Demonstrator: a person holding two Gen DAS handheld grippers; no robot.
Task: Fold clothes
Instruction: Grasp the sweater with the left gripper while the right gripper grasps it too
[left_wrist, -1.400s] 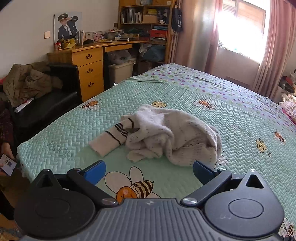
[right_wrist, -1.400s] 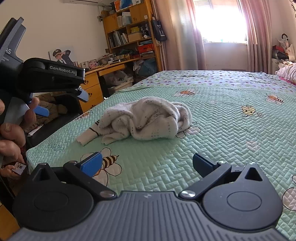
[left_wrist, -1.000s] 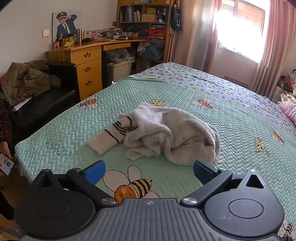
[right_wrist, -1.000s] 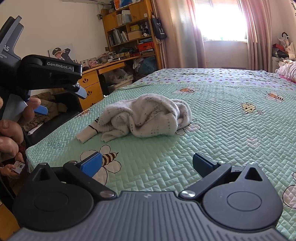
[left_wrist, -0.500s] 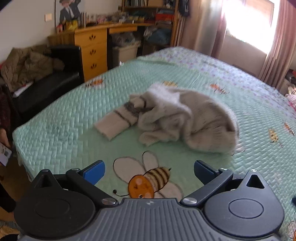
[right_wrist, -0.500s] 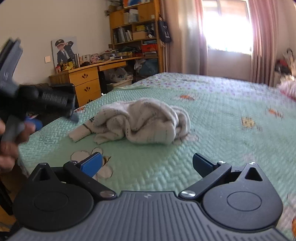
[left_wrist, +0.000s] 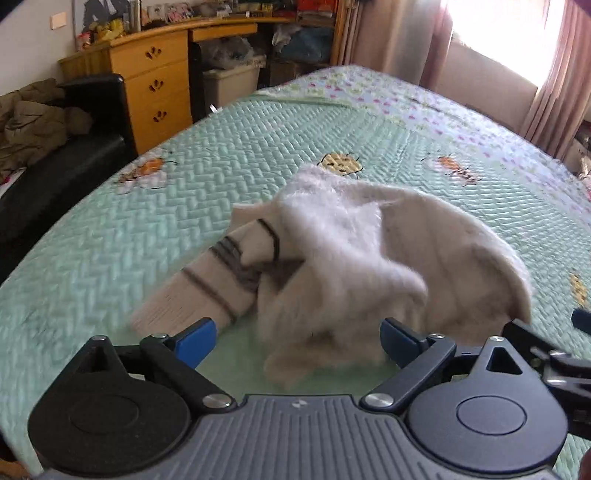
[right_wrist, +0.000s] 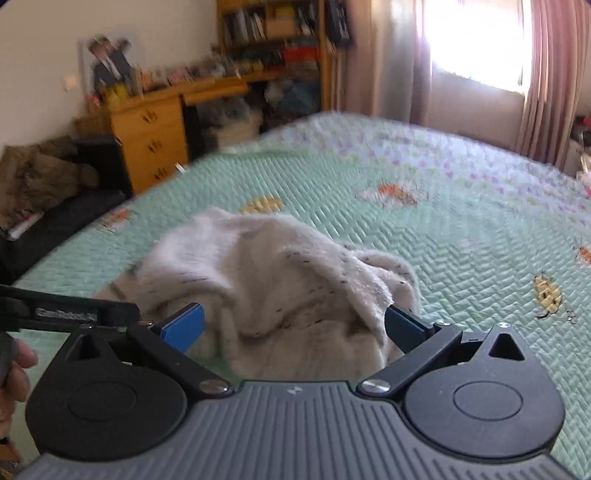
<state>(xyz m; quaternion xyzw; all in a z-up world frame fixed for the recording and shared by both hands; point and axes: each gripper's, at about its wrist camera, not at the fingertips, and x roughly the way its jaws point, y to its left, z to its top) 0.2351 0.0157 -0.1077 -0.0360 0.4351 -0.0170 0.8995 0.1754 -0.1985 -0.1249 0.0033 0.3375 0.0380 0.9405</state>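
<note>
A crumpled cream fuzzy sweater (left_wrist: 369, 266) with dark-striped cuffs (left_wrist: 207, 291) lies heaped on the green quilted bed (left_wrist: 147, 221). My left gripper (left_wrist: 297, 338) is open right at the heap's near edge, one blue pad by the cuff, the other against the body fabric. In the right wrist view the same sweater (right_wrist: 280, 280) fills the space ahead. My right gripper (right_wrist: 293, 325) is open, its fingers spread around the near folds. The left tool and a hand (right_wrist: 14, 365) show at that view's left edge.
A yellow wooden desk (left_wrist: 155, 77) and bookshelves stand beyond the bed's far left. A black sofa (left_wrist: 62, 147) with an olive coat sits along the left side. Curtains (left_wrist: 554, 74) and a bright window are at the back right. Open quilt lies right of the sweater.
Both grippers have moved forward and down to the sweater, which now looms large between their open fingers. The sweater itself lies where it was.
</note>
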